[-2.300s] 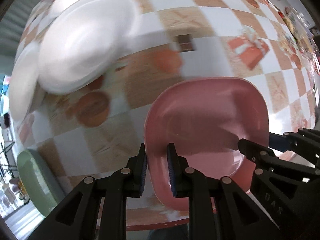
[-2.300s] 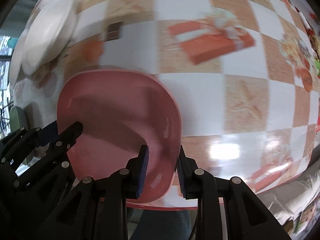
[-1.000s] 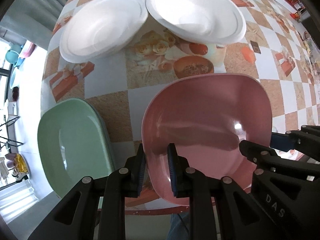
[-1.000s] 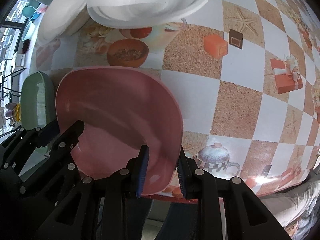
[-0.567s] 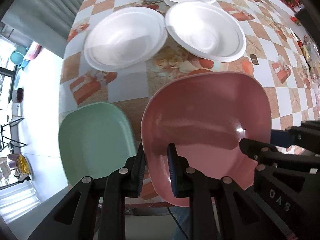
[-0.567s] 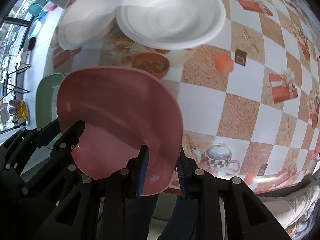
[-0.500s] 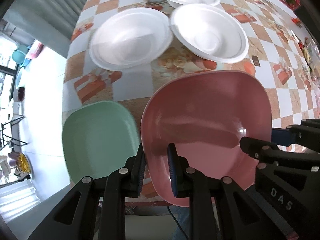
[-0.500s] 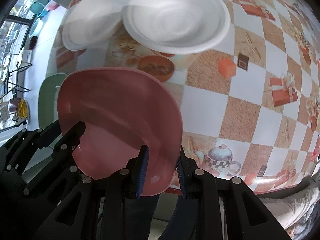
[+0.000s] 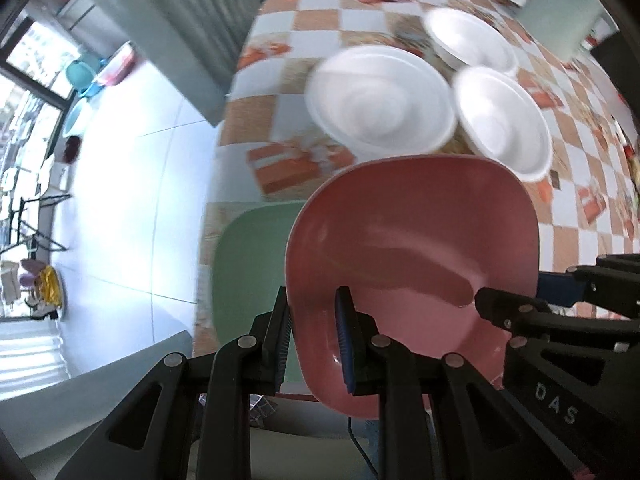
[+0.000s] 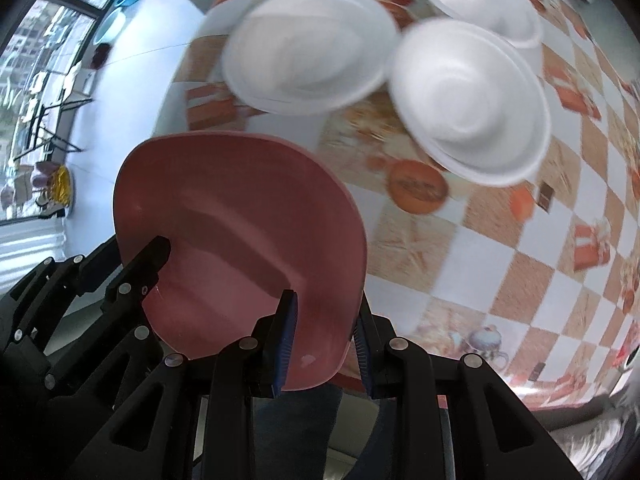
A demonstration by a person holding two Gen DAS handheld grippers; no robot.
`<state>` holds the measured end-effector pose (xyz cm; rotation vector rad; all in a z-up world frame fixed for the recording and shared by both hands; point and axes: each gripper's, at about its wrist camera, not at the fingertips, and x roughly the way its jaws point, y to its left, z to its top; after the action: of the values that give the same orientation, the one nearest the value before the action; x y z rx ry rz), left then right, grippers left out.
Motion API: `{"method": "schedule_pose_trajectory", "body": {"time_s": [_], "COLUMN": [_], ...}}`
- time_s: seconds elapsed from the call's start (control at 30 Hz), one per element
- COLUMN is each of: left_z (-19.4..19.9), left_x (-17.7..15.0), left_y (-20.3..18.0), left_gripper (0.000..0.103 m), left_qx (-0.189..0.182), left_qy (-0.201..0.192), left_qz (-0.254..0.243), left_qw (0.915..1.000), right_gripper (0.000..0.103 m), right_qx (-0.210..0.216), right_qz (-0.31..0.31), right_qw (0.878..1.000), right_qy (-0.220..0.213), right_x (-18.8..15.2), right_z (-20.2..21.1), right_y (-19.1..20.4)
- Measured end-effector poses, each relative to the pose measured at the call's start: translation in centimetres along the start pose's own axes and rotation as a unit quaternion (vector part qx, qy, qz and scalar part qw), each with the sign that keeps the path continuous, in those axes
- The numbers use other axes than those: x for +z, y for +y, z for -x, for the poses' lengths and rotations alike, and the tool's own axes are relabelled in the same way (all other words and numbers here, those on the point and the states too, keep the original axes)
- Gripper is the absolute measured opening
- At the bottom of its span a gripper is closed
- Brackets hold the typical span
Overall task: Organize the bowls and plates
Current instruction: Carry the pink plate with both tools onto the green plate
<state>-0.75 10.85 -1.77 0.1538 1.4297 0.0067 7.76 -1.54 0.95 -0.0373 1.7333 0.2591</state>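
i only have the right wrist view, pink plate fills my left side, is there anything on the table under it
Observer: Yes. In the left wrist view a green plate lies near the table edge, partly behind the pink plate.
Operator: is the left gripper really on the pink plate or just near it
Observer: Its blue pads sit either side of the rim, so the left gripper is clamped on it.
Operator: whats past the three white bowls
Observer: A pale mint box-like object stands beyond the far white bowl; it is blurred.
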Motion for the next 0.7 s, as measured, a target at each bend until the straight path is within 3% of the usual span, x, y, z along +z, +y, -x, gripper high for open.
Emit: {"method": "schedule_pose_trajectory", "body": {"time_s": [0.3,0.7], "left_z": [0.4,-1.9], "left_x": [-0.5,-0.8], "left_y": [4.2,6.9], "left_gripper": [0.022,0.022], "left_qx": [0.025,0.034], "left_qy": [-0.006,0.012], "left_qz": [0.03,0.037], "left_qw": [0.9992,0.9987], "right_gripper": [0.03,0.03], "right_qx": [0.017,0.024], "right_qz": [0.03,0.029], "right_qw": [0.999,0.998], "right_qy": [0.016,0.044], "right_x": [0.6,1.2], "right_z": [-0.9,-4.2], "right_y": [4.4,5.8]}}
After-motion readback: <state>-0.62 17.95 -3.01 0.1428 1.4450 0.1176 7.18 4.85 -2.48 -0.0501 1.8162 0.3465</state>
